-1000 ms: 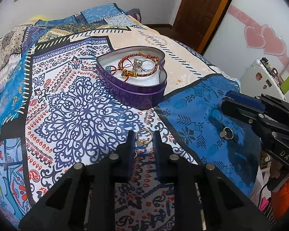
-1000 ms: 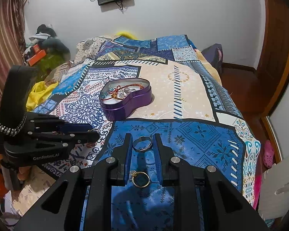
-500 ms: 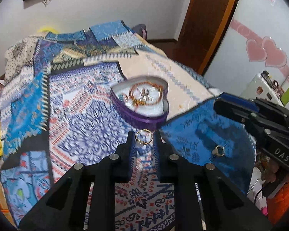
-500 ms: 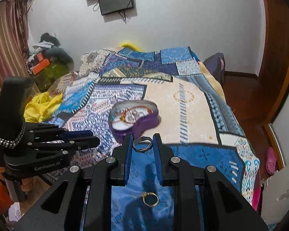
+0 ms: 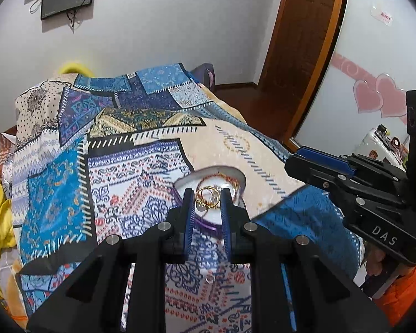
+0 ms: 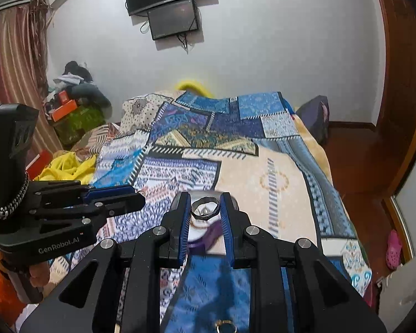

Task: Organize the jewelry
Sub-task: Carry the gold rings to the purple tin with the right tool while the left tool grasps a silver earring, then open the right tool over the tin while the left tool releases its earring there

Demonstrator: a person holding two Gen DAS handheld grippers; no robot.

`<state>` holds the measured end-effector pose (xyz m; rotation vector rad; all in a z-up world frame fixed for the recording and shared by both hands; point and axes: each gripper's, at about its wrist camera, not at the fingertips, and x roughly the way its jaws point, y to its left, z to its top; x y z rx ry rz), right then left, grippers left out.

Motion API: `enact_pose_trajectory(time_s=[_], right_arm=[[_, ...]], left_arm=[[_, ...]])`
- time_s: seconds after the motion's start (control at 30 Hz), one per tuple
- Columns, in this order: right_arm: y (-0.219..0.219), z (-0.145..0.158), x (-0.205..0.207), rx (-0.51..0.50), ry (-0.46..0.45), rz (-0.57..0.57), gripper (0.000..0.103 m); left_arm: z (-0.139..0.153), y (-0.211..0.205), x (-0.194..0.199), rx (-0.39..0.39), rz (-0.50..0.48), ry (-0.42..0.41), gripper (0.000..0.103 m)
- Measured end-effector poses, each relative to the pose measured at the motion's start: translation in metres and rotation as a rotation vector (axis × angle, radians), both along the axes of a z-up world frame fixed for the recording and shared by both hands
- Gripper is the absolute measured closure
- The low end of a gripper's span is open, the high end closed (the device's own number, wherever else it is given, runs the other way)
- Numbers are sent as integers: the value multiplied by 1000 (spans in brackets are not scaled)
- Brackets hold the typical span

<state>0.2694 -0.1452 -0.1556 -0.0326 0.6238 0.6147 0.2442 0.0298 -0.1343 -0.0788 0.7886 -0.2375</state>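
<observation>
Bed (image 5: 141, 149) under a patchwork quilt fills both views, largest thing here. Ahead of both sets of fingers sits the purple heart-shaped tin (image 5: 208, 223), bracelets already inside. Left gripper (image 5: 207, 202) pinches a gold ring (image 5: 205, 195) between narrow fingers, right above the tin's opening. Right gripper (image 6: 205, 208) likewise clamps a dark silver ring (image 6: 205, 208), the tin just beyond its tips. Two loose rings lie on the quilt below the fingers (image 5: 209, 278) (image 6: 225, 326). Best, I judge, to lower each ring inside the rim before opening, one side at a time, so neither bounces out.

Both rings (image 5: 206, 198) now above tin (image 5: 237, 174)
</observation>
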Motion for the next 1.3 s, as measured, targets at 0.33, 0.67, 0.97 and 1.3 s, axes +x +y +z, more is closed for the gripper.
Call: enact_pose_trajectory(time_s=[0.33,0.67,0.97,1.3], right_arm=[[15,-1,23,-16,2,18,84],[25,-23,50,-58,85,35,84],[29,-38,63,-82,164,57,84],[30,-42,68,-88,222,74,84]], left_arm=[[-12,2,25,6,1,22,86],[-40,1,48,4,-10,96,86],[-54,-3,60,5,-27,131,86],[-54,-4,61,4,-40,138,86]])
